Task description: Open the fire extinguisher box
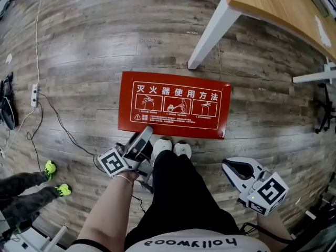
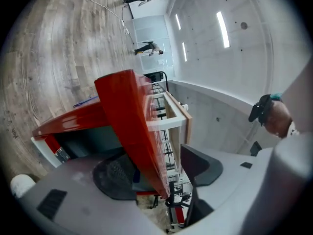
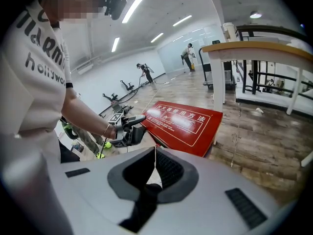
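**Box lid straddled at its near edge**

Box (image 1: 176,105) lies on the floor (image 1: 84,56), long axis left-right. The left gripper (image 1: 146,134) is nearer, with its jaws apart astride the lid's (image 2: 128,126) raised near edge. The right gripper (image 1: 231,167) hangs clear, pads together and empty.

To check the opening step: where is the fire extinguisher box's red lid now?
Head view: the red lid is mid-floor, between the white table leg and the person's white shoes; its near edge stands between the jaws of the left claw.
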